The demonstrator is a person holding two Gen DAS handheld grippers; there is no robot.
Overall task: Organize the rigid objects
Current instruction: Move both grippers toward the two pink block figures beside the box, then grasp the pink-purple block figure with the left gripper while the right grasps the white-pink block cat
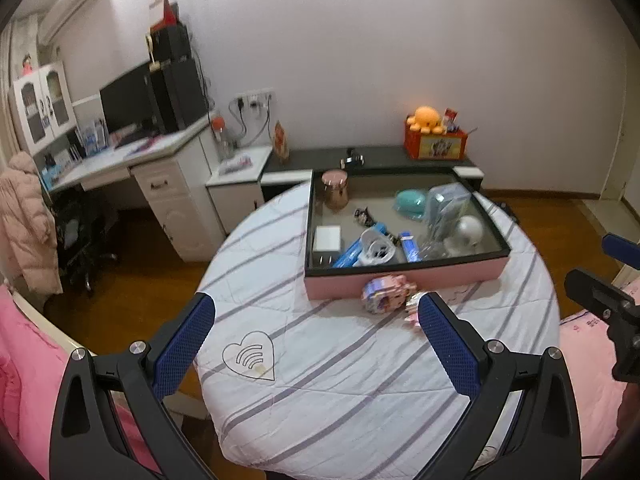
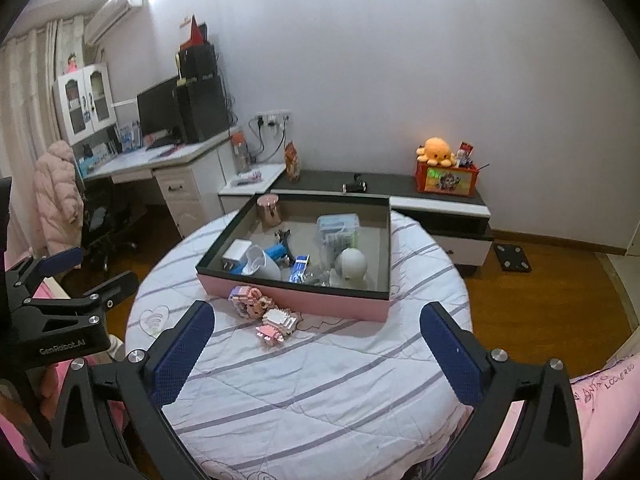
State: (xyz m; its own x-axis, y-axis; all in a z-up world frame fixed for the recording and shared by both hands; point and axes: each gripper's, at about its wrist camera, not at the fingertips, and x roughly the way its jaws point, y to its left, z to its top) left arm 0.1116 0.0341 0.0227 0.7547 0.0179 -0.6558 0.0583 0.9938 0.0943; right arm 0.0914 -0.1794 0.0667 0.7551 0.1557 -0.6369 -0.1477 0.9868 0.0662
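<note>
A pink box with a dark rim sits on the round table and holds several items: a copper jar, a white charger, a teal case, a white round camera, blue items. Two pink block figures lie on the cloth in front of the box. My left gripper is open and empty above the table. My right gripper is open and empty, just short of the figures.
A white desk with a monitor stands at the left. A low dark cabinet behind the table carries an orange box with a plush octopus. A pink bed lies at the left, wood floor around.
</note>
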